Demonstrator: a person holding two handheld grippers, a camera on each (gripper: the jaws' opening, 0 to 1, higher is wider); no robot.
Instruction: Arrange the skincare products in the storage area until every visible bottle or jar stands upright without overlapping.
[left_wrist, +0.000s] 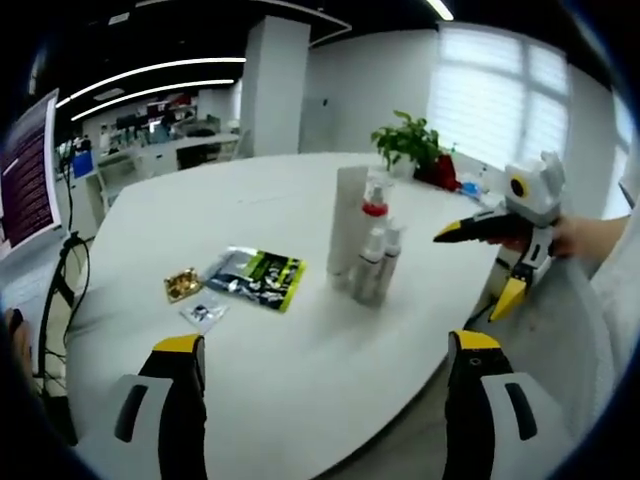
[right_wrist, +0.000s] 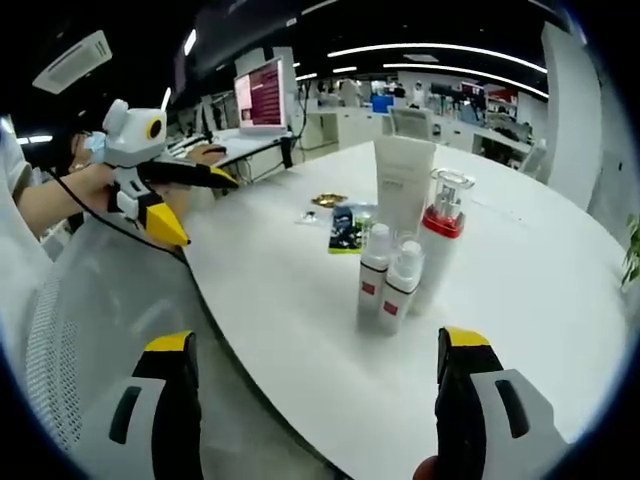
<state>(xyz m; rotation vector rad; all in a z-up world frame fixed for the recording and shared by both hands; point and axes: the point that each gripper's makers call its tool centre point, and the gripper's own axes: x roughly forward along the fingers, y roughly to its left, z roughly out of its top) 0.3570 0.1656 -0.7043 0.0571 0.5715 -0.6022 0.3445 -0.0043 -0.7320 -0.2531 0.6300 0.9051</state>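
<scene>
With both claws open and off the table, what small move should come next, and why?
Probably none on the bottles: the tube, the red-collared bottle and the two small bottles already stand upright in a tight cluster. At most, bring the right claw closer to check whether they overlap, since both claws hang open and empty.

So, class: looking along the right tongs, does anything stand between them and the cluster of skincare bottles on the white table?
Nothing visible does. The right tongs are open at the table's near edge, and only bare tabletop lies before the two small white bottles, with the red-collared bottle and the white tube behind.
</scene>
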